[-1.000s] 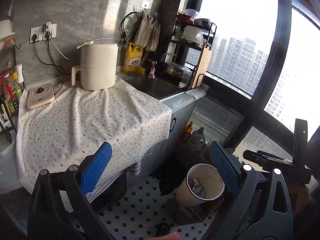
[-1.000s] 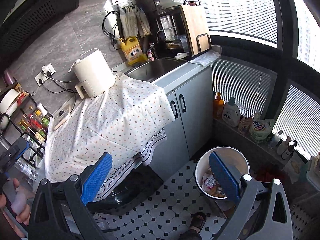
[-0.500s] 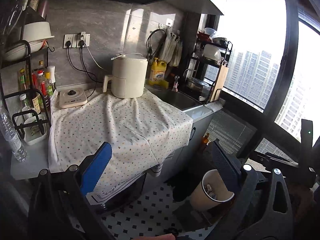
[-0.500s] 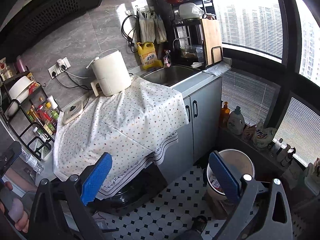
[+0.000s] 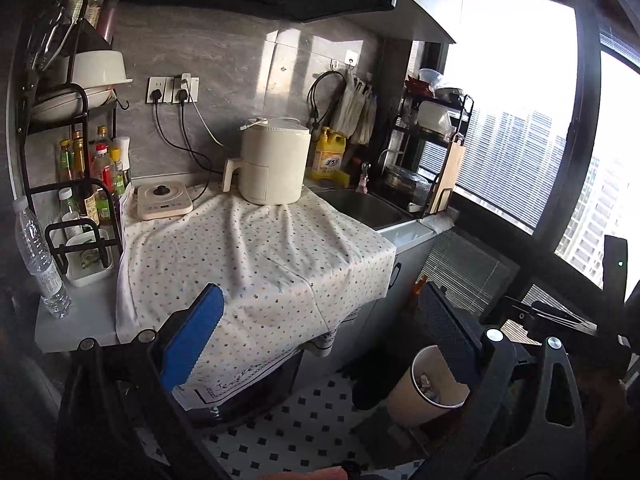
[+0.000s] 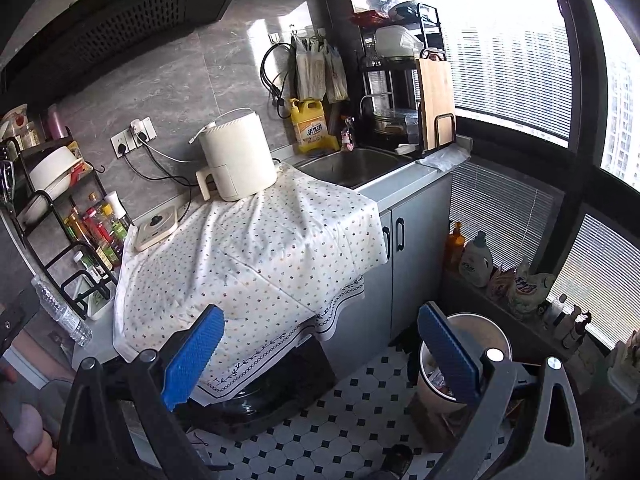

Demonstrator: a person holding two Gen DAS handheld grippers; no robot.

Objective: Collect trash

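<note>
A tan trash bin [image 5: 428, 392] with trash inside stands on the tiled floor, lower right in the left wrist view, and also shows in the right wrist view [image 6: 472, 340]. A clear plastic water bottle [image 5: 38, 256] stands at the counter's left end; in the right wrist view it [image 6: 60, 308] is at the left edge. My left gripper [image 5: 320, 340] is open and empty, above the spotted cloth's front edge. My right gripper [image 6: 320, 352] is open and empty, held in front of the counter with the bin behind its right finger.
A spotted cloth [image 5: 256, 256] covers the counter, with a cream appliance [image 5: 274, 160] and a small scale [image 5: 162, 200] at the back. A condiment rack [image 5: 80, 184] stands left, the sink [image 5: 360, 208] and dish rack [image 5: 432, 160] right. Detergent bottles [image 6: 476, 260] line the window ledge.
Both grippers have pulled back and risen, so more of the counter, rack and water bottle shows. The bin has slid lower and to the right. Both jaws stay open.
</note>
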